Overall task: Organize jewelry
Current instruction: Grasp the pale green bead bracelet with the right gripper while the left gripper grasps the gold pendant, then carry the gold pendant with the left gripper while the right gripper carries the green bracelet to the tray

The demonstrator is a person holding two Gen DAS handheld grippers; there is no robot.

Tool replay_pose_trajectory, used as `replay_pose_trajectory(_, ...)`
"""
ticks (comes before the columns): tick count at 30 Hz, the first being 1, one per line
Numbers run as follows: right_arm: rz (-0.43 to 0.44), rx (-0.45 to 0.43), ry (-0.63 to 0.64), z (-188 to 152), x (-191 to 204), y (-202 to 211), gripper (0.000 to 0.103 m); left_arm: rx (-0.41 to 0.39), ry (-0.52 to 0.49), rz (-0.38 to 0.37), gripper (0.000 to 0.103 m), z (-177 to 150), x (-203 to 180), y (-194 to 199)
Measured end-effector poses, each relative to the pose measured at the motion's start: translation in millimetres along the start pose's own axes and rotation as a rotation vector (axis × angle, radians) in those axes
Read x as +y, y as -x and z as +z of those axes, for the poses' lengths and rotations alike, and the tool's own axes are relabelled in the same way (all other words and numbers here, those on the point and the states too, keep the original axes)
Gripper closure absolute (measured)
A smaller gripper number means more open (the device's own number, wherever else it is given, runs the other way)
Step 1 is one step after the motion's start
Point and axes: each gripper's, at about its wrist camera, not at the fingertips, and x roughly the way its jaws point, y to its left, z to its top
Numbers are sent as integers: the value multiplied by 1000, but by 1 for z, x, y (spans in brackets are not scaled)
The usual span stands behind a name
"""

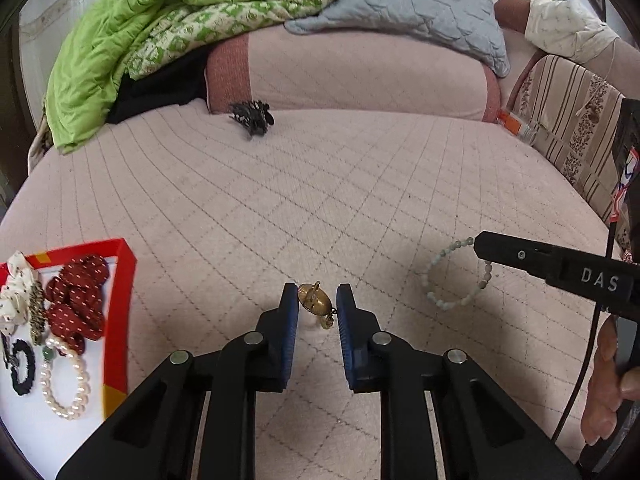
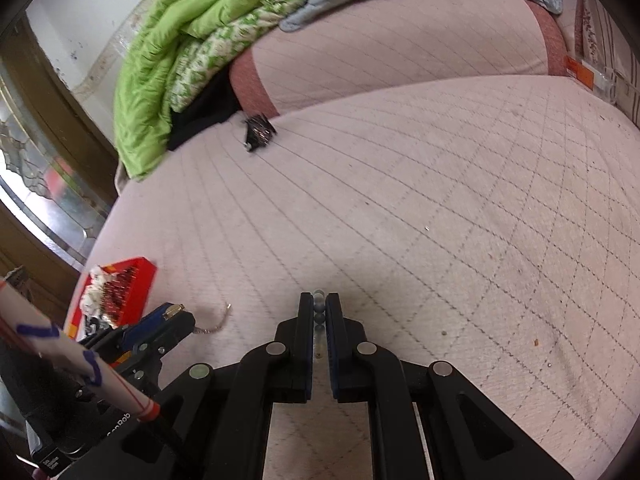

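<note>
My left gripper point(image 1: 317, 306) has its blue pads closed against a gold earring point(image 1: 316, 303) with a dome and a small dangle, just above the pink quilted bed point(image 1: 320, 200). My right gripper point(image 2: 319, 312) is shut on a pale green bead bracelet point(image 2: 319, 312); in the left wrist view the bracelet point(image 1: 456, 280) lies in a loop on the bed with the right gripper's finger point(image 1: 520, 256) on its far side. A red-rimmed white tray point(image 1: 120, 280) at the left holds a pearl bracelet point(image 1: 64, 380), red scrunchies point(image 1: 76, 300) and other pieces.
A black hair claw point(image 1: 254, 118) lies near the pink bolster point(image 1: 360, 76). Green and grey blankets are piled at the back. A thin chain point(image 2: 218, 322) lies on the bed by the left gripper. A striped cushion point(image 1: 568, 128) borders the right.
</note>
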Motion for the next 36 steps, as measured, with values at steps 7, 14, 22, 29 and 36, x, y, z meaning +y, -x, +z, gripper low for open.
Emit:
replay_pose_trajectory(7, 30, -29, 17, 1, 20, 7, 97, -39, -30, 4, 84, 0, 6, 14)
replay_pose_trajectory(14, 47, -33, 47, -1, 46, 5, 97, -51, 17, 4, 84, -2, 38, 28)
replay_pose_trajectory(22, 70, -24, 76, -4, 76, -1, 97, -72, 56, 8, 84, -4, 67, 45)
replay_pose_trajectory(29, 100, -17, 114, -9, 107, -4, 97, -91, 95, 21, 84, -10, 91, 62)
replay_pose_trajectory(36, 146, -11, 168, -18, 148, -5, 97, -112, 146, 50, 84, -19, 118, 85)
